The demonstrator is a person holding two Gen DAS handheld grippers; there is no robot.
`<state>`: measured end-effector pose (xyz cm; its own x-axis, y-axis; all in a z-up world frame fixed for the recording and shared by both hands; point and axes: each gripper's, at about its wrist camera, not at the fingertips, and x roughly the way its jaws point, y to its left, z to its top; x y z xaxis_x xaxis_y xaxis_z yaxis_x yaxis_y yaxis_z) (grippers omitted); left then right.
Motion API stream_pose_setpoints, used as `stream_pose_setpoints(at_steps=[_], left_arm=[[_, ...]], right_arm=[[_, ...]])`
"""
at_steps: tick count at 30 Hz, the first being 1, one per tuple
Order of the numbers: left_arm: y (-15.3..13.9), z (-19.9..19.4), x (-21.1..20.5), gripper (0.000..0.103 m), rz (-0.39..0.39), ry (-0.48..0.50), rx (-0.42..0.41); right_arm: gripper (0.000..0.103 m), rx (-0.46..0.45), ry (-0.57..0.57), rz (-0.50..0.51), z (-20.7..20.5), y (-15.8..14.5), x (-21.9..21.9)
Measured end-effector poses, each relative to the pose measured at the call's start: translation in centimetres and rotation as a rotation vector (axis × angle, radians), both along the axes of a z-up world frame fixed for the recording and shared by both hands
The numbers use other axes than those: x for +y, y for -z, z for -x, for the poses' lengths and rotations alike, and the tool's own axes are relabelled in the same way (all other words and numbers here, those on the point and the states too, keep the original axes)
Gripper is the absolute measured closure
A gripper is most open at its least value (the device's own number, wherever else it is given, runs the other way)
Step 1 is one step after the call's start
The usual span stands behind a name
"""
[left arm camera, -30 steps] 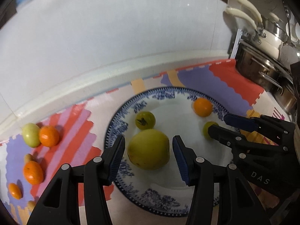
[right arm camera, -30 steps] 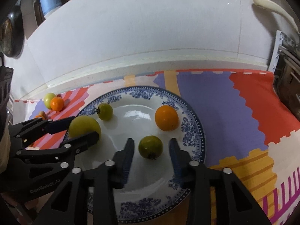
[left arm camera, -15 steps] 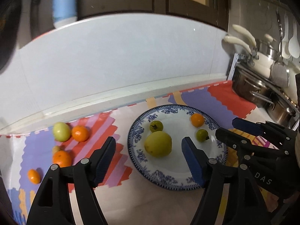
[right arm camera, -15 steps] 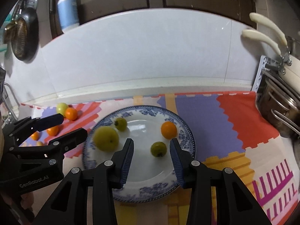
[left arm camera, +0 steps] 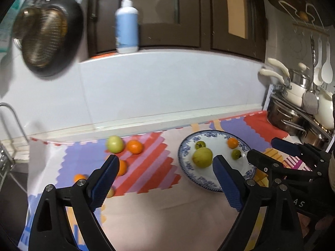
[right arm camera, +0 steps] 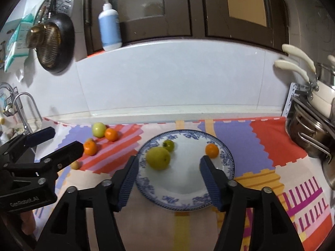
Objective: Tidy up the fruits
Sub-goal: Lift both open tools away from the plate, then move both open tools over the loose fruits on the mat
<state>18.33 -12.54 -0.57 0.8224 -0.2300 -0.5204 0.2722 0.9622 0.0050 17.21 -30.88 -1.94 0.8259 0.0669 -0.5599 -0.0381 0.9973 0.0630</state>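
**Some fruit on the plate, more to go**

The plate [right arm camera: 227, 156] holds 4 fruits. About 6 more wait on the mat [left arm camera: 146, 167]. The left gripper [left arm camera: 164, 172] and the right gripper [right arm camera: 168, 176] are both wide open, holding nothing.

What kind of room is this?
Most likely a home kitchen: steel pots stacked on the right, a frying pan hanging on the wall, and a faucet at the left beside the counter.

Four fruits [right arm camera: 158, 158] on plate [right arm camera: 227, 152]; others [right arm camera: 104, 132] on mat.
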Motion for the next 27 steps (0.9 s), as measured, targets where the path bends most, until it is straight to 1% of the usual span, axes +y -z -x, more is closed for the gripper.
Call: stream_pose_setpoints(at_steps=[2,4,9,10,18,23,27], left_arm=[[-0.3,0.7,0.8,0.01,-0.003,-0.014,-0.009],[-0.5,1.6,2.0,0.004,-0.006,-0.032,-0.016],[-1.2,3.1,4.8,0.001,-0.009,-0.074,-0.041],[-1.3,3.5,5.6,0.0,-0.009,-0.084,-0.048],[-1.5,4.8,10.1,0.0,-0.002,-0.093,-0.059],[-1.4,5.1,13.1,0.0,0.0,-0.09,-0.056],[-1.3,5.2,15.3,0.0,-0.013,-0.102,-0.064]], right_arm=[[0.034,-0.016,-0.009,0.009,0.7,-0.5,0.9],[0.032,-0.024,-0.016,0.014,1.2,-0.8,1.8],[0.02,-0.054,-0.022,0.022,2.7,-1.5,4.2],[0.019,-0.059,-0.026,0.019,3.0,-1.6,4.8],[0.019,-0.091,-0.084,0.006,4.4,-2.3,9.5],[0.019,-0.095,-0.085,0.015,4.7,-2.4,12.2],[0.019,-0.088,-0.072,0.015,4.6,-2.1,14.2]])
